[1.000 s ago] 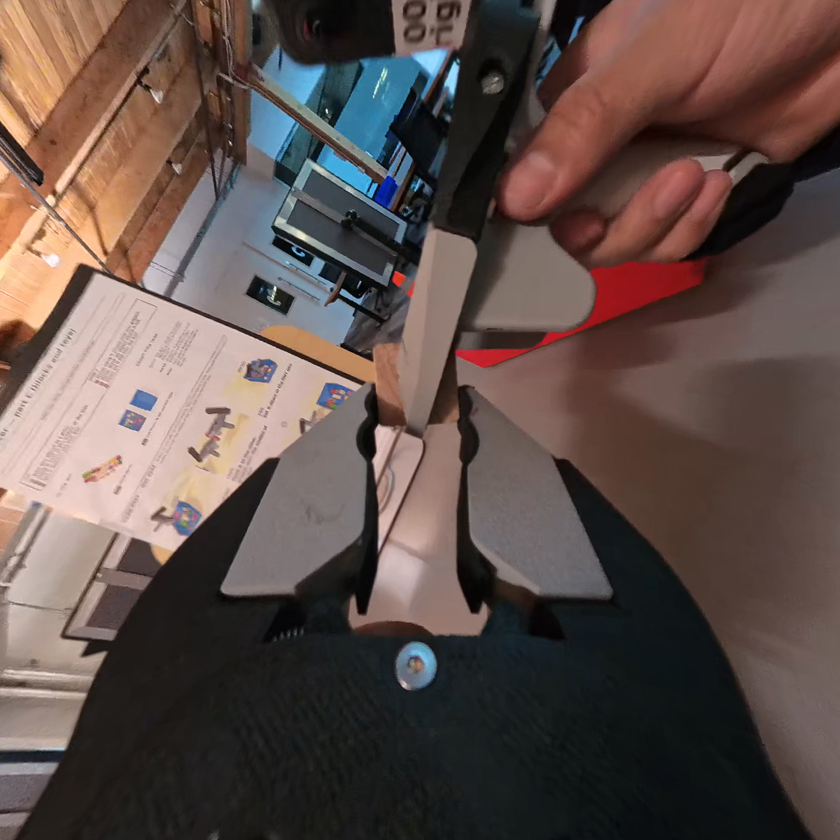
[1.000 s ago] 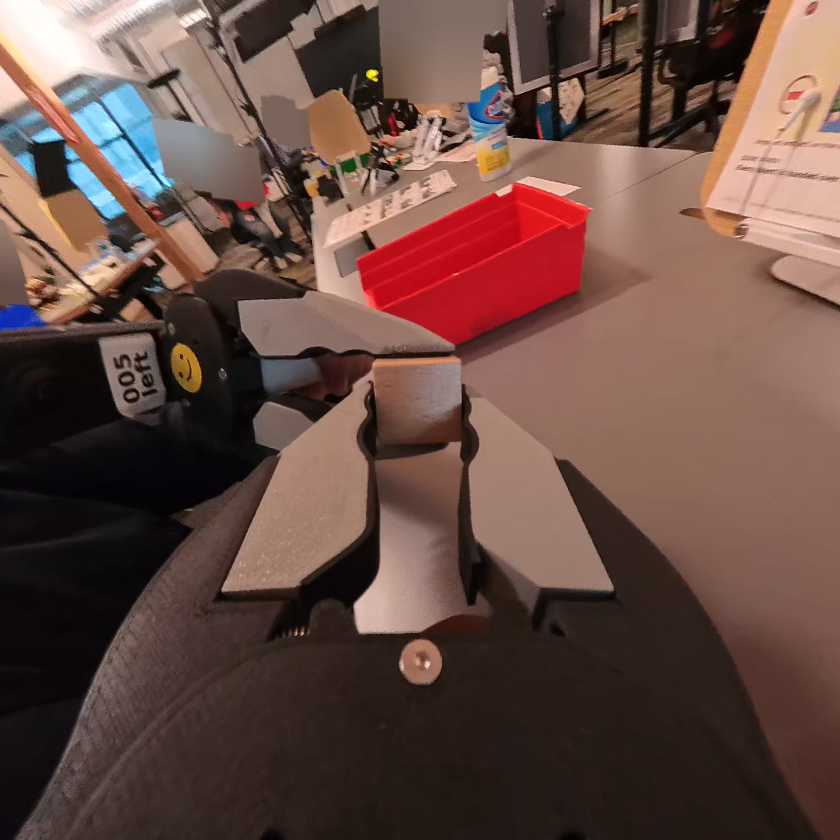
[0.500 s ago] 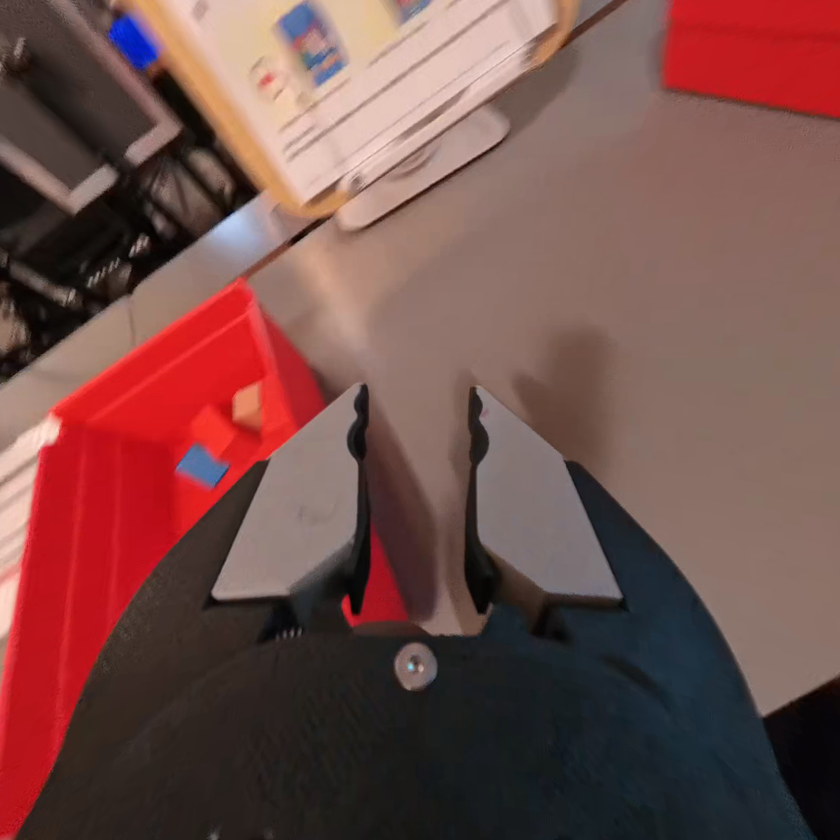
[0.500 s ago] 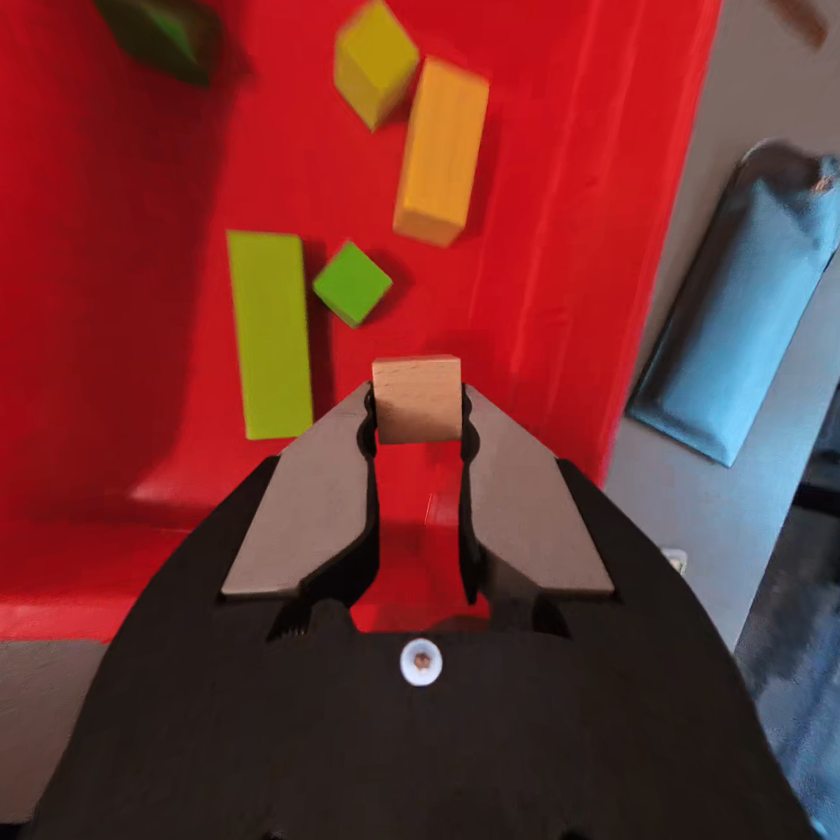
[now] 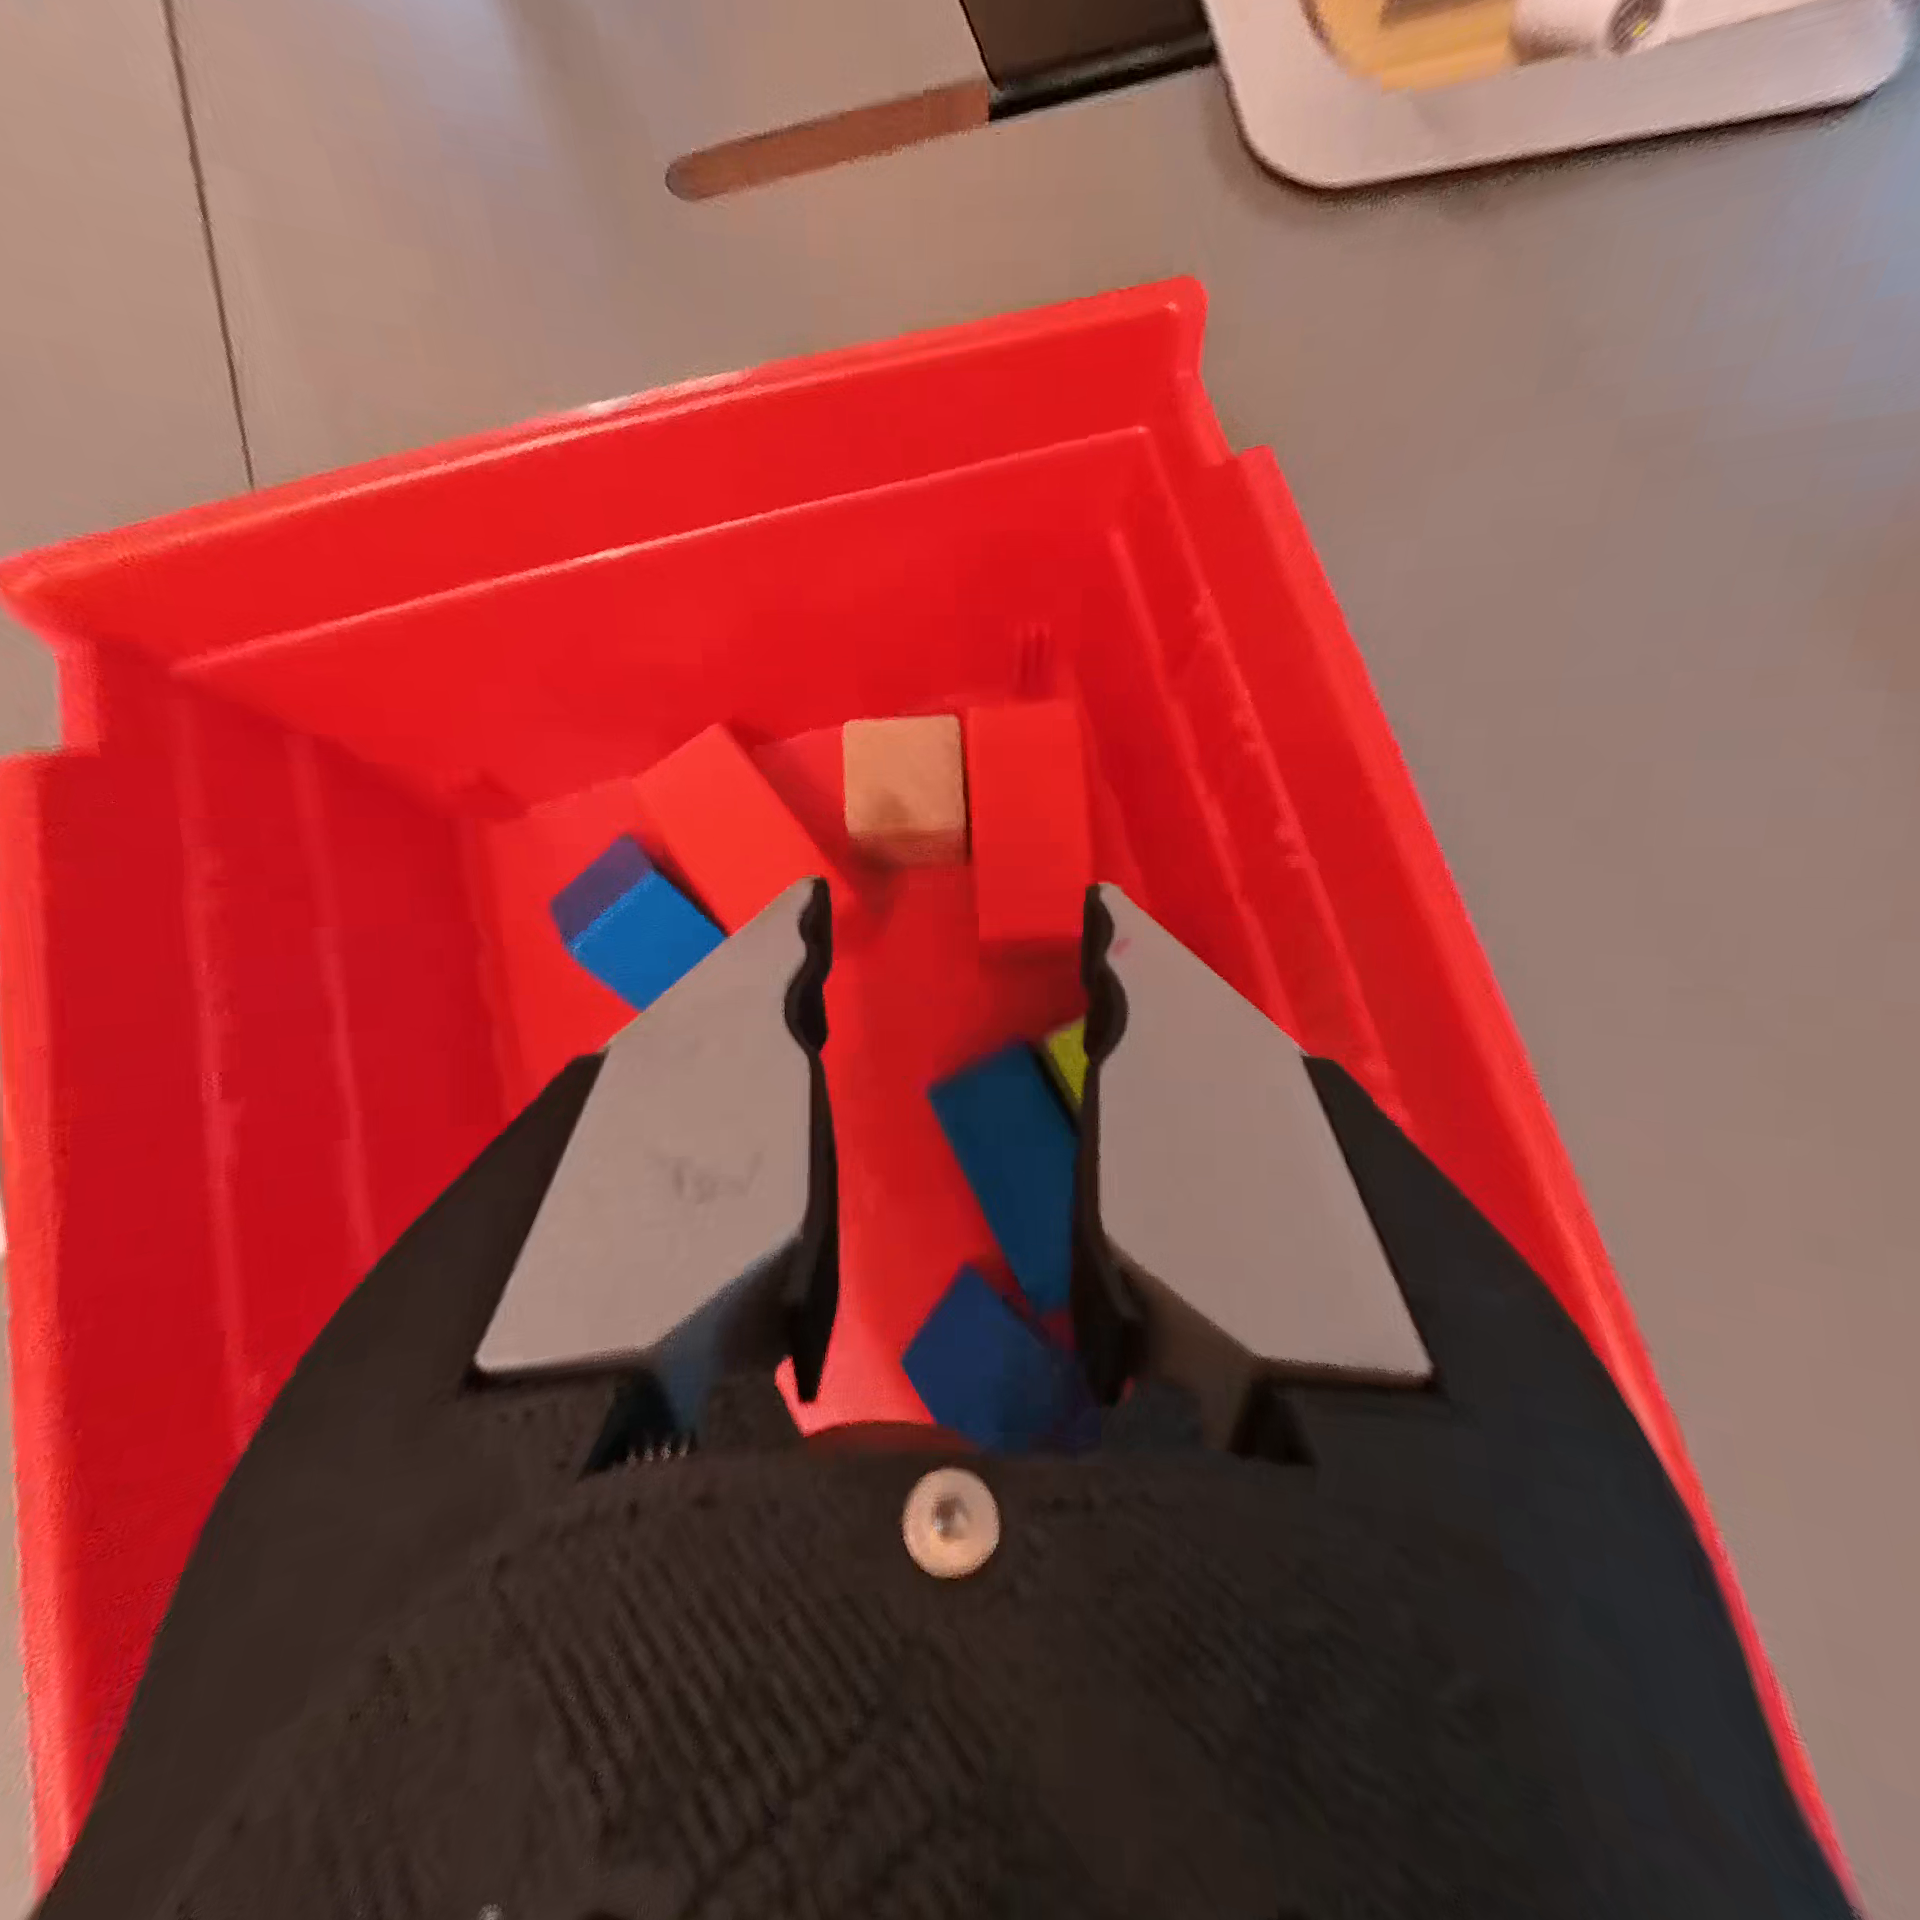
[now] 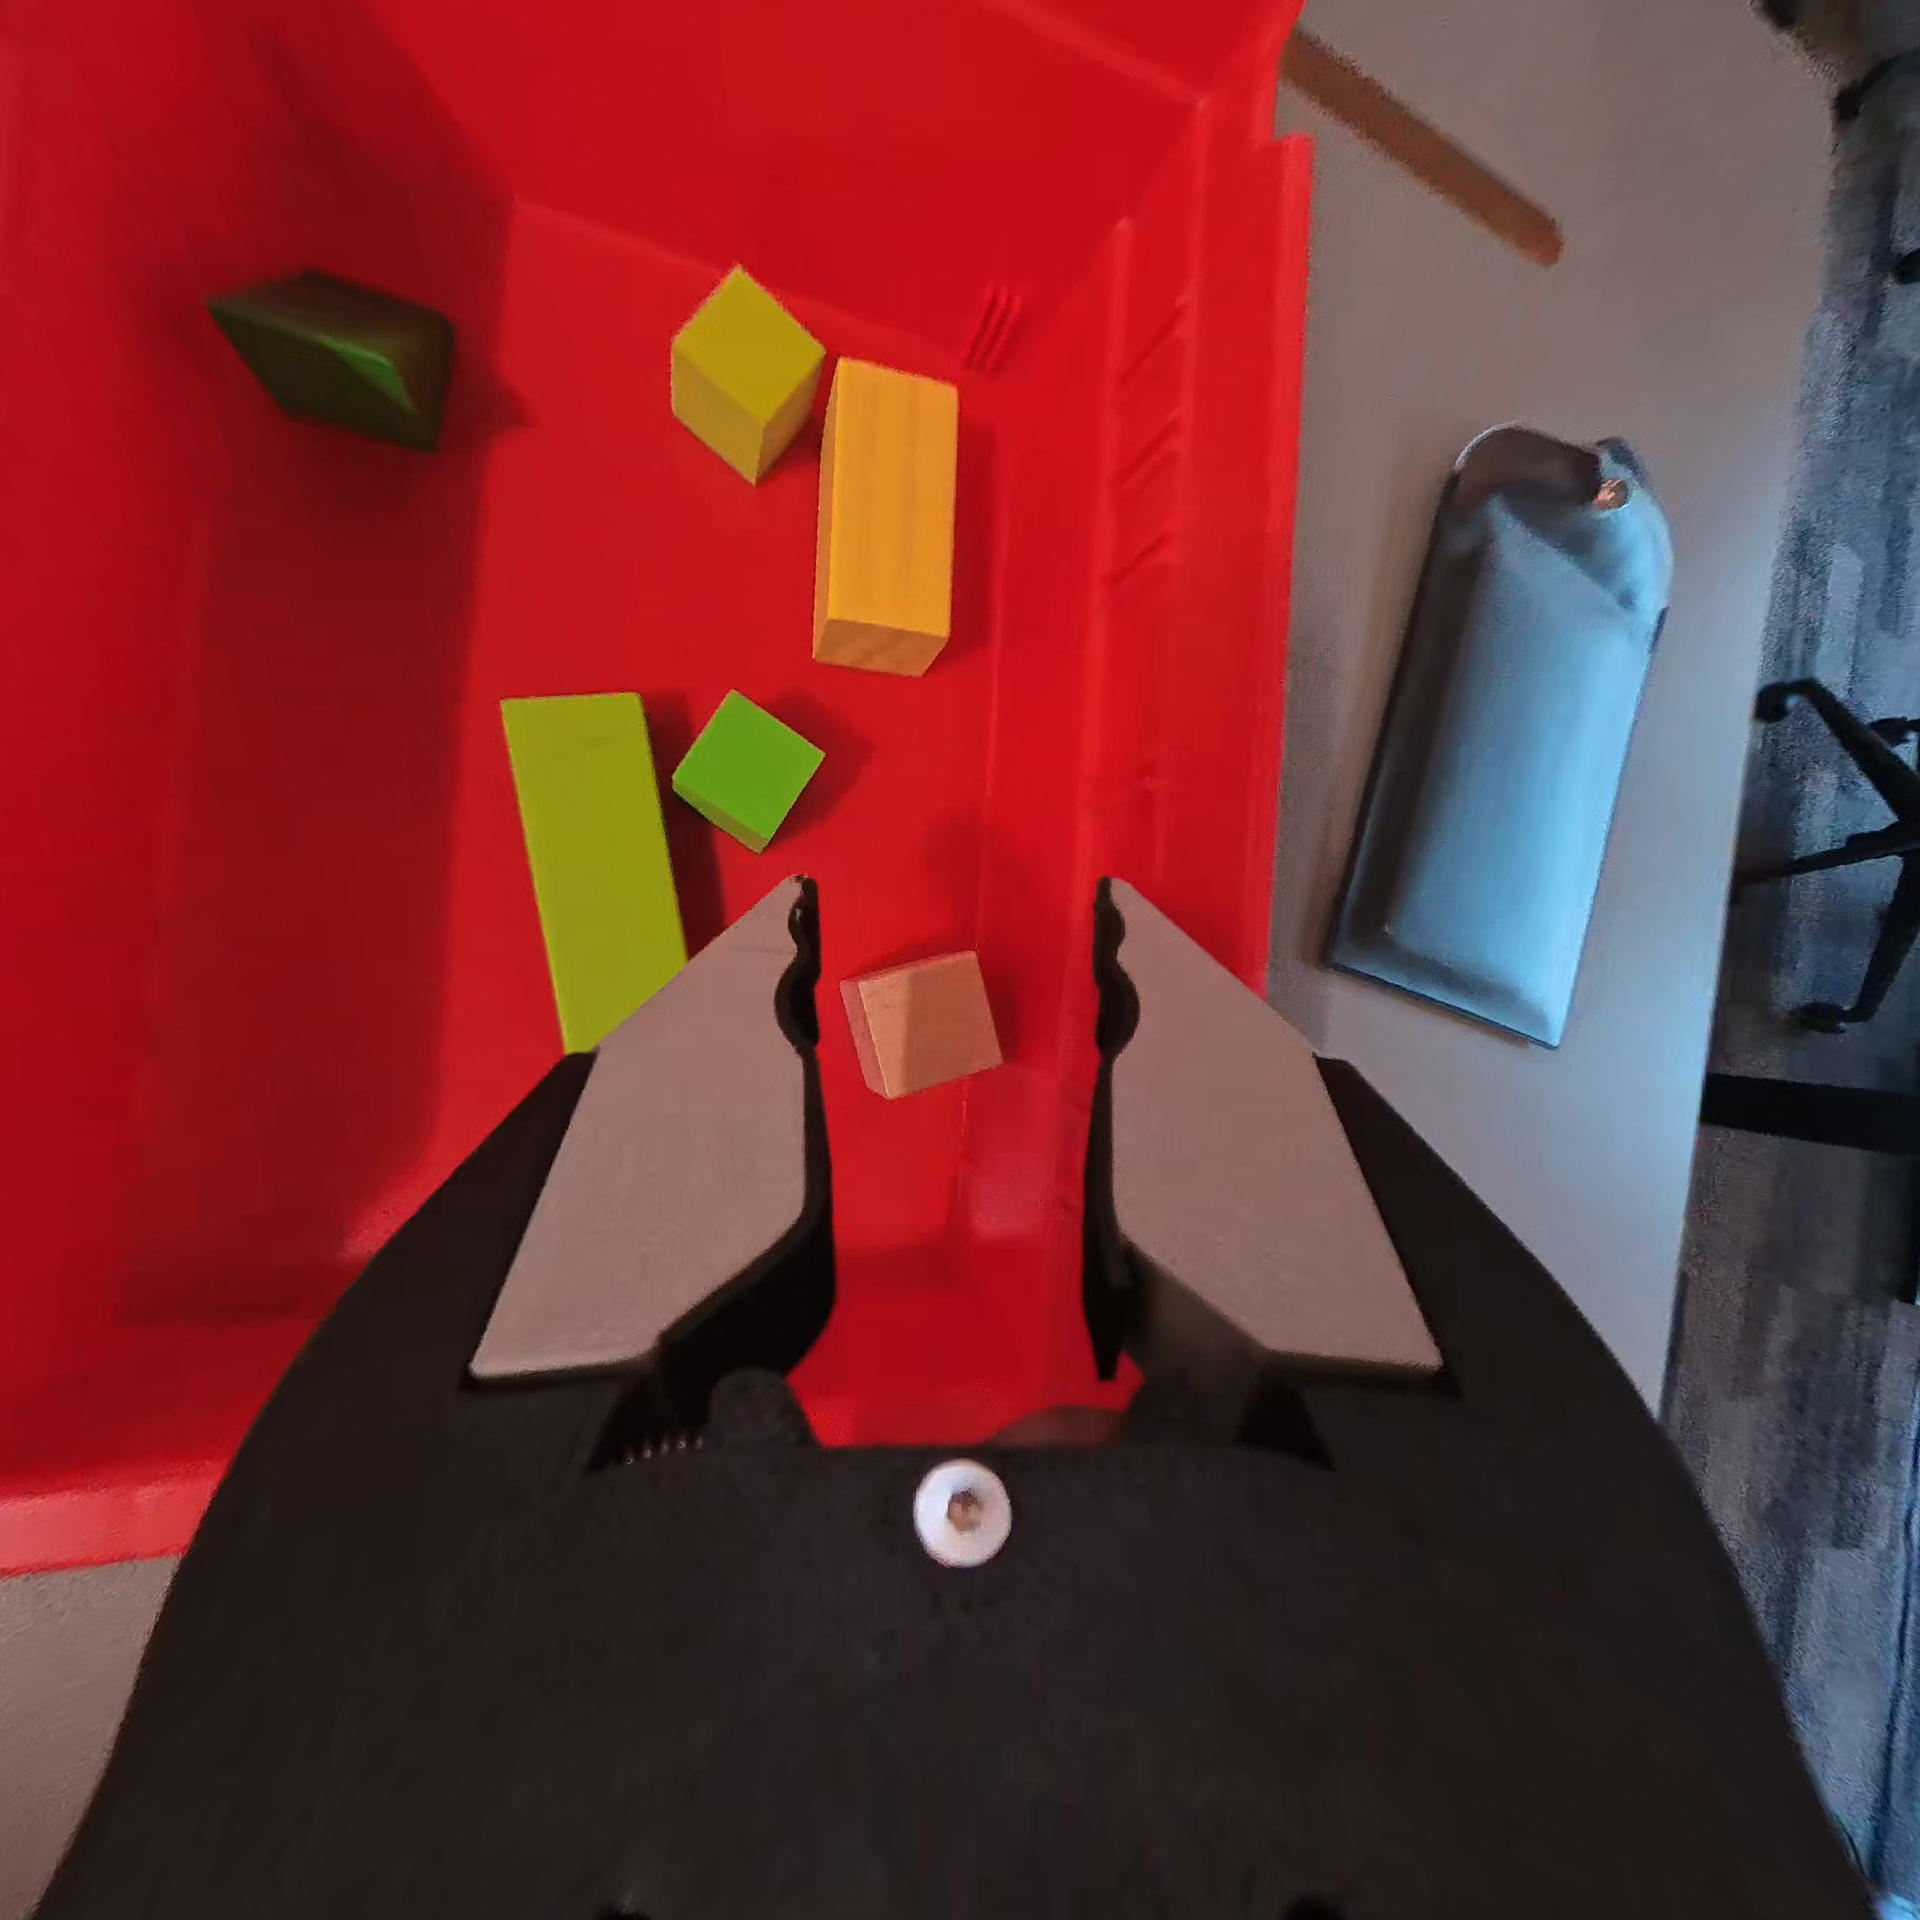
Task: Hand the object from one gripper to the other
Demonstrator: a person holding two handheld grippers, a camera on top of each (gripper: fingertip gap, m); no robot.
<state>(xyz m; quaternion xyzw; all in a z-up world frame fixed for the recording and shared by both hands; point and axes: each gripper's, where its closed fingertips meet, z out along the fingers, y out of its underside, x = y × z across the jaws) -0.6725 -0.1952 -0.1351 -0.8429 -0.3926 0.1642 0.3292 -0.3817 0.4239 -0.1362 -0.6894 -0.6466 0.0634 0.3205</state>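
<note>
In the right wrist view my right gripper (image 6: 953,883) is open over a red bin (image 6: 883,156). A natural wood cube (image 6: 920,1023) shows tilted between the fingers, down in the bin. There is a gap between it and each pad, so it is not held. In the left wrist view my left gripper (image 5: 953,894) is open and empty above a red bin (image 5: 623,488). That bin holds another natural wood cube (image 5: 902,790), red blocks (image 5: 727,831) and blue blocks (image 5: 639,935). Neither gripper shows in the other's view.
The right view's bin holds a long green block (image 6: 592,862), a green cube (image 6: 748,769), an orange block (image 6: 883,509), a yellow-green cube (image 6: 743,369) and a dark green wedge (image 6: 338,358). A blue-grey pouch (image 6: 1507,727) lies on the grey table. A wooden stick (image 5: 831,145) lies beyond the left bin.
A second ago both grippers pinched the wood cube. The left let go and swung over a bin. The right carried the cube over its bin, then opened, and the cube left its grasp.
</note>
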